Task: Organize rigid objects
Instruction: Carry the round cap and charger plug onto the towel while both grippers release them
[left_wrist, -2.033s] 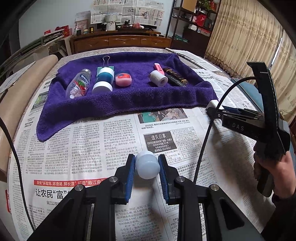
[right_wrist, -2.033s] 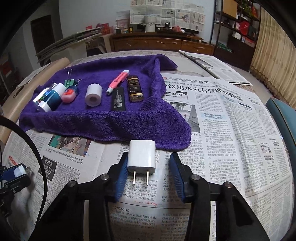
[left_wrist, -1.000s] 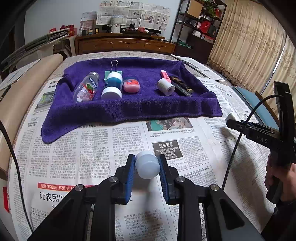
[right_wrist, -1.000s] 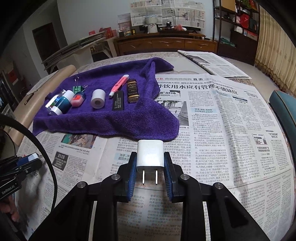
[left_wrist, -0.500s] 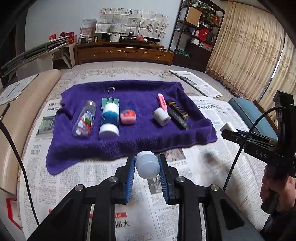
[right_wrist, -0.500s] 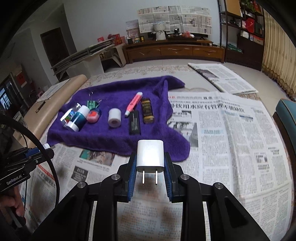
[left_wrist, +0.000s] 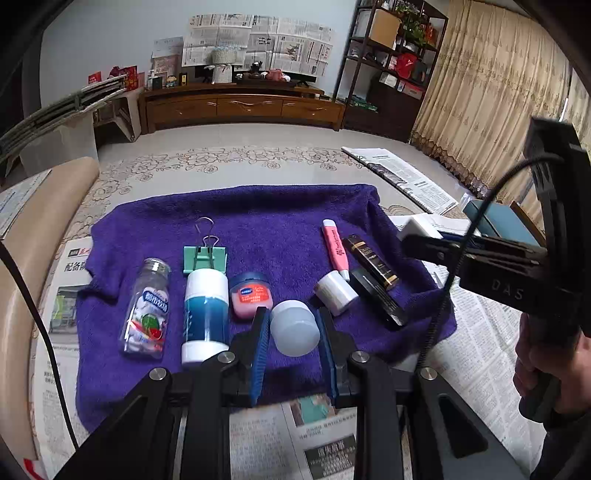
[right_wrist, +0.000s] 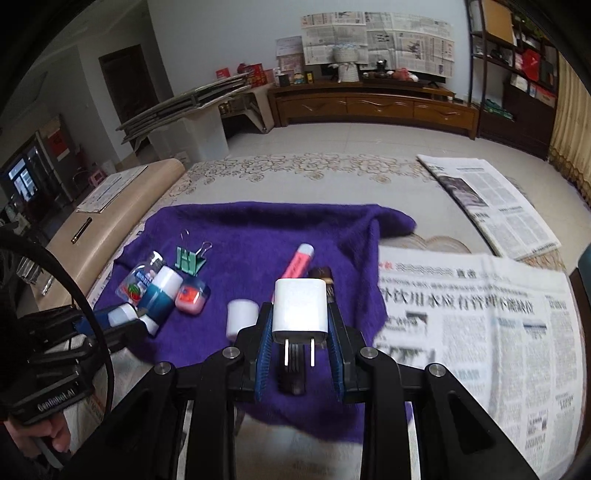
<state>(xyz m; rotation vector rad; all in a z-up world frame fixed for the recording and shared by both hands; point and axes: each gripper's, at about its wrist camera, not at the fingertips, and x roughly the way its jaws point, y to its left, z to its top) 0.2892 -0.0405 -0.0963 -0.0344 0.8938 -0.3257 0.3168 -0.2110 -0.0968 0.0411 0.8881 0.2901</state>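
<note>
Both grippers now over purple towel (left_wrist: 280, 229): left gripper (left_wrist: 294, 326) jaws clamp frosted white jar (left_wrist: 294, 326); right gripper (right_wrist: 300, 334) jaws clamp white 2-prong charger (right_wrist: 300, 310).

Fuzzy cloth towel (left_wrist: 280, 221); glossy plastic charger (right_wrist: 300, 310)

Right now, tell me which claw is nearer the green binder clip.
Left. The left claw hangs just in front of the green binder clip, slightly to its right; the right claw sits farther right, beyond the pink highlighter.
</note>
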